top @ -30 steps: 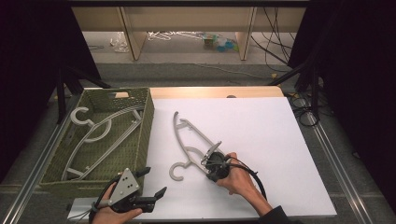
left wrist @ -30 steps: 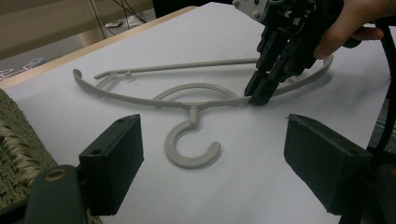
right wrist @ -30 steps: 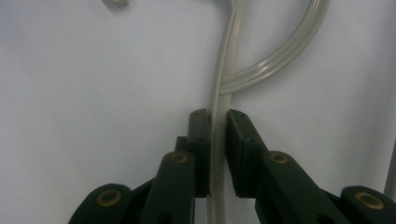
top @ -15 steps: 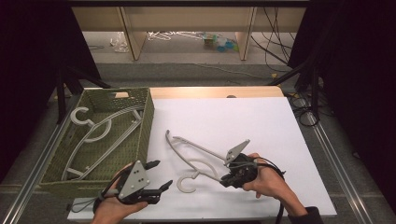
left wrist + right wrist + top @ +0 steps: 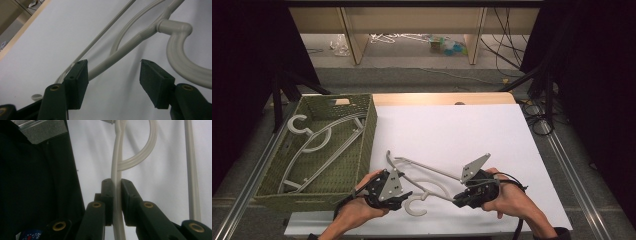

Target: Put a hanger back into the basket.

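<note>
A pale grey plastic hanger (image 5: 428, 168) hangs a little above the white table top, with its hook (image 5: 414, 208) toward the near edge. My right gripper (image 5: 456, 202) is shut on one of its arms; in the right gripper view both pads of the right gripper (image 5: 116, 181) press on the thin arm of the hanger (image 5: 117, 150). My left gripper (image 5: 405, 196) sits at the hanger's neck, next to the hook. Its jaws have just been closing. In the left gripper view the left gripper (image 5: 113, 63) has the hanger's arm (image 5: 130, 43) running along the left pad, with the right pad well apart.
A green woven basket (image 5: 370, 135) stands at the table's left with several similar hangers (image 5: 319, 141) lying in it. The white sheet (image 5: 472, 135) stretches beyond and to the right of the hands. Shelving and cables sit behind the table.
The right gripper has carried the hanger to the right and swung it from diagonal to nearly level. The left gripper has moved right and forward up to the hanger's neck.
</note>
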The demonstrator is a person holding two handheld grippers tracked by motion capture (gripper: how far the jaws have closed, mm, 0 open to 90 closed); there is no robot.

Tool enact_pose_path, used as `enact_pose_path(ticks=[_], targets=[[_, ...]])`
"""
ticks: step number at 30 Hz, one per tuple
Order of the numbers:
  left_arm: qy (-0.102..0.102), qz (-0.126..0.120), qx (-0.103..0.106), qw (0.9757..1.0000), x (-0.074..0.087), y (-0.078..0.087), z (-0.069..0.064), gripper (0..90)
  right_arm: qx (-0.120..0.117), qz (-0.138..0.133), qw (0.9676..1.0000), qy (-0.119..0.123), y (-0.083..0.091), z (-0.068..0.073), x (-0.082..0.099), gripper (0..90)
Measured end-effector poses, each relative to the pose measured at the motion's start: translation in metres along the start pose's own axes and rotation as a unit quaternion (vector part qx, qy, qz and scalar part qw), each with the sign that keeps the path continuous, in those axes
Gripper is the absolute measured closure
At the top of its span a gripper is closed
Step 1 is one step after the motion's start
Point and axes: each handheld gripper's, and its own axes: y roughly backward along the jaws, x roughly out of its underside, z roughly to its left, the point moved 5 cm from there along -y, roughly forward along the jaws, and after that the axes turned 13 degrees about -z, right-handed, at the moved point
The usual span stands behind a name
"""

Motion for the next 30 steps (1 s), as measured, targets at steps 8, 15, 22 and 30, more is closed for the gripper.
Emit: enact_pose_path(ticks=[8,15,22,30], targets=[[-0.049,0.013,0.030,0.9983,-0.003,-0.009,-0.005,44.5,-0.013,0.009,0.9998,0.011,0.006,0.003,0.001,81.3],[-0.104,-0.001,0.072,0.9920,-0.009,-0.019,-0.007,51.6,-0.019,0.008,0.9996,0.017,0.007,0.006,0.003,81.5],[-0.116,-0.003,0.108,0.9874,-0.011,-0.026,-0.002,63.1,-0.024,0.010,0.9994,0.021,0.008,0.007,0.005,81.6],[-0.185,0.020,0.139,0.9726,-0.018,-0.026,-0.004,71.2,-0.018,0.012,0.9995,0.025,0.009,0.004,0.006,81.7]])
